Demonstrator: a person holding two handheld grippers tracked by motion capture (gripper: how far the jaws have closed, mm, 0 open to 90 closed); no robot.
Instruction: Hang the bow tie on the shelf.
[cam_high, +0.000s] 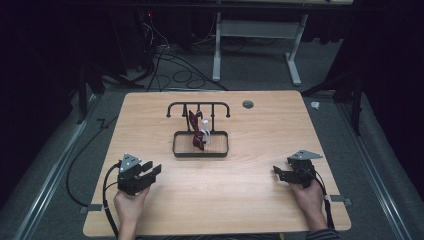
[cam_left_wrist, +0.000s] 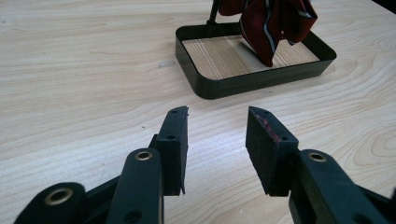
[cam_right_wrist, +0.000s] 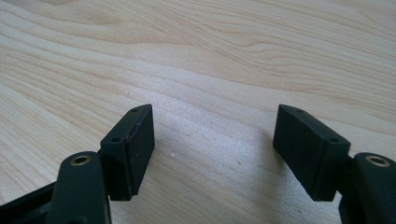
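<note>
Both grippers (cam_high: 150, 171) (cam_high: 278, 172) wide and empty; may snag the cloth (cam_left_wrist: 275, 23), perhaps tipping the rack (cam_high: 199, 106).

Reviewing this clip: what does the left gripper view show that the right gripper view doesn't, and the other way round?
Left gripper view alone: the black tray with a wooden floor, and a dark red cloth with pale stripes hanging over it from above. The left gripper points at the tray's near corner, jaws apart. Right gripper view alone: the right gripper, jaws spread wider, with bare tabletop ahead. Shared: the light wooden table under open, empty jaws.
</note>
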